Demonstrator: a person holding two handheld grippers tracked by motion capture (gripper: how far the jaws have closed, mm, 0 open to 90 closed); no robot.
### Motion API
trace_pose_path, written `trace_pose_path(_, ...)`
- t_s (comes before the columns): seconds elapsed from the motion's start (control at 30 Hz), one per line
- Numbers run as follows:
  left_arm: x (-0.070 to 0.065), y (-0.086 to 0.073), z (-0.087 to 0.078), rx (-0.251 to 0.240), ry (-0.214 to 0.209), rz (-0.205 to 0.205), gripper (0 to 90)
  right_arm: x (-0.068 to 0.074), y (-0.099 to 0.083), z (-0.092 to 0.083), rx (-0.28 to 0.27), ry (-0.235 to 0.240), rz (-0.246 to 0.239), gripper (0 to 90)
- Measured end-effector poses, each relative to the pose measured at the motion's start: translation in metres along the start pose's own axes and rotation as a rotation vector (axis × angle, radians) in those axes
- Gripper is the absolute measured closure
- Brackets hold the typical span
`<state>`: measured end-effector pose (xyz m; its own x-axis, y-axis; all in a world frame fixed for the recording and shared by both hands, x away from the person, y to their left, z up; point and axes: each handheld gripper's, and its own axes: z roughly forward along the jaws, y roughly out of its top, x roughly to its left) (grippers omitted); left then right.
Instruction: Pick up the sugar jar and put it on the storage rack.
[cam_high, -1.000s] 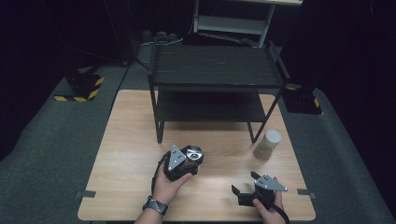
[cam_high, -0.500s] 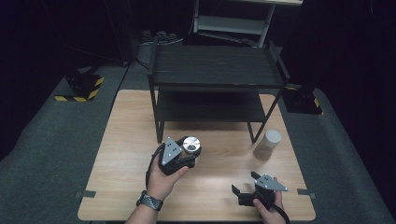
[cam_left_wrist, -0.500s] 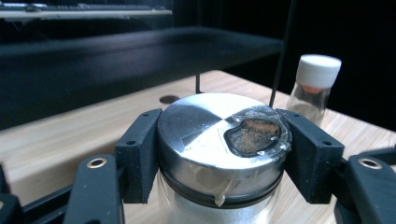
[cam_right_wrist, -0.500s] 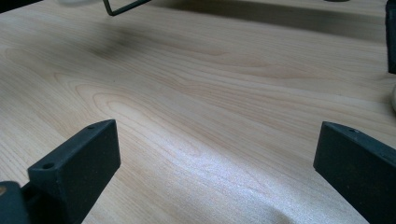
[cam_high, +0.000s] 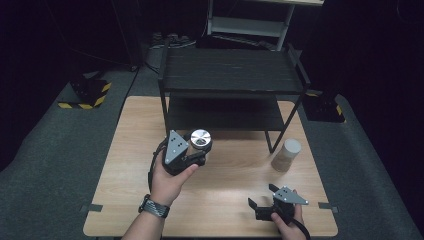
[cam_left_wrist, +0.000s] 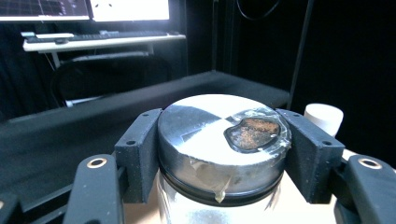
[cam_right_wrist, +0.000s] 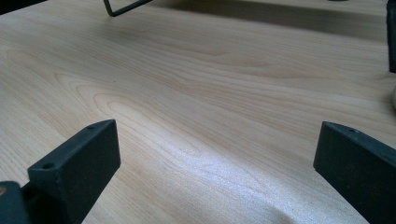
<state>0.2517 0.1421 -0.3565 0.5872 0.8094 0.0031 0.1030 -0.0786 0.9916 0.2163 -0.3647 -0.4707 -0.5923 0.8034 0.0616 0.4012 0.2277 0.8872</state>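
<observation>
A black shelf rack (cam_high: 232, 80) stands at upper centre on the wooden table (cam_high: 125, 150). At mid-frame the left gripper (cam_high: 197, 150) clamps a metal-lidded jar (cam_high: 200, 138) upright, off the tabletop; the right gripper (cam_high: 260, 200), lower right, gapes with nothing between its jaws.
</observation>
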Motion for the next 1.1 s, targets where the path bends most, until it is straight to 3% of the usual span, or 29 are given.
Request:
trace_pose_path(0.4,0.004,0.034,-0.007,-0.037,0.022,0.009,35.2,0.0,-0.001,0.0,-0.003,-0.001,0.004,0.4)
trace_pose_path(0.63,0.006,0.065,-0.009,-0.056,0.026,0.025,35.2,0.0,0.0,0.0,-0.001,0.0,-0.001,0.4)
trace_pose_path(1.1,0.007,0.103,-0.011,-0.104,0.038,0.022,35.2,0.0,0.0,0.0,0.001,0.003,-0.009,0.4)
